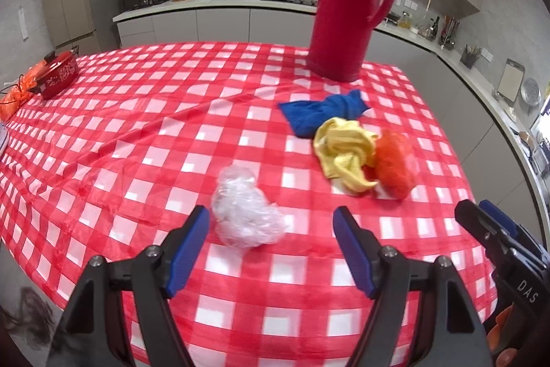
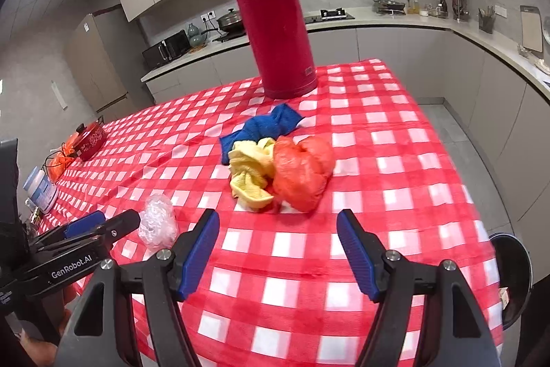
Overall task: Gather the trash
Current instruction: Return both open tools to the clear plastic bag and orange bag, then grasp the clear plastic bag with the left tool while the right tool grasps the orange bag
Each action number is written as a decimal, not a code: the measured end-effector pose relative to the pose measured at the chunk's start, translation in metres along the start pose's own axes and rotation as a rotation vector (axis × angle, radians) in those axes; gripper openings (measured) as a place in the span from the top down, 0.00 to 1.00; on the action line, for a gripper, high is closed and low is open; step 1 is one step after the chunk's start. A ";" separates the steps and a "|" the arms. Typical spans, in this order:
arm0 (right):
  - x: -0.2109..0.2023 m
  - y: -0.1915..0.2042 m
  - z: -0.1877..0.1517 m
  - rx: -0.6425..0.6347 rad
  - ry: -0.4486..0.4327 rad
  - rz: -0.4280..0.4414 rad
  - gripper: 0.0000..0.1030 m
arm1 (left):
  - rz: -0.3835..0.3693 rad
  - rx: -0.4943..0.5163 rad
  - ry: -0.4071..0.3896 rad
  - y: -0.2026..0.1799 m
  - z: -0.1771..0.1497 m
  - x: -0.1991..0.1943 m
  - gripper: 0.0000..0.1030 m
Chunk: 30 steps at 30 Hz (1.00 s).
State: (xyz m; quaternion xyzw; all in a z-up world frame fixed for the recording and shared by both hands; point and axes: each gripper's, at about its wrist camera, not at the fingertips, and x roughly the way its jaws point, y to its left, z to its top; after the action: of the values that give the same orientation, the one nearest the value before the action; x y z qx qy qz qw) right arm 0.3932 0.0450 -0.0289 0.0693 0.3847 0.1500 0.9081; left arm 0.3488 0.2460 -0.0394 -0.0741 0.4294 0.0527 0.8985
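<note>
On checked red-white tablecloth (image 1: pixel 137 140), nearest: left gripper (image 1: pixel 271 246) with jaws apart, empty, crumpled clear plastic wad (image 1: pixel 245 215) just ahead between blue pads. Right gripper (image 2: pixel 278 250) likewise spread, holding nothing. Farther: orange plastic bag (image 2: pixel 302 174) scrunched, touching yellow cloth (image 2: pixel 251 177); blue cloth (image 2: pixel 264 126) behind; red thermos (image 2: pixel 275 23) upright beyond.

The checked table (image 1: pixel 137 133) is viewed downward and close from each wrist camera, along open blue-padded fingers. The red flask (image 1: pixel 347 6), cloths and kitchen counter are shared, seen side by side.
</note>
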 end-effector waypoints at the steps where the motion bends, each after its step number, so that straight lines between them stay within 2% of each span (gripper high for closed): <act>1: 0.003 0.003 -0.001 0.000 0.004 0.001 0.29 | -0.001 -0.003 0.010 0.004 -0.001 0.005 0.27; 12: 0.032 0.015 -0.005 -0.002 0.037 -0.006 0.29 | 0.005 -0.006 0.066 0.025 -0.002 0.046 0.27; 20: 0.048 0.011 -0.007 0.016 0.053 -0.033 0.29 | -0.033 0.009 0.115 0.026 -0.002 0.084 0.27; 21: 0.050 0.010 -0.007 0.019 0.056 -0.036 0.29 | -0.045 0.009 0.119 0.026 -0.002 0.087 0.31; 22: 0.052 0.010 -0.006 0.021 0.057 -0.038 0.29 | -0.055 0.005 0.118 0.028 -0.002 0.088 0.41; 25: 0.057 0.008 -0.004 0.028 0.062 -0.041 0.29 | -0.079 -0.002 0.115 0.030 0.000 0.089 0.52; 30: 0.062 0.006 0.003 0.025 0.052 -0.054 0.29 | -0.108 0.011 0.071 0.027 0.010 0.080 0.59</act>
State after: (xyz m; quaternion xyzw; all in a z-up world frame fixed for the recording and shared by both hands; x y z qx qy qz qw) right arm 0.4345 0.0705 -0.0675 0.0665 0.4117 0.1226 0.9006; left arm 0.4023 0.2769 -0.0978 -0.0942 0.4567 -0.0011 0.8846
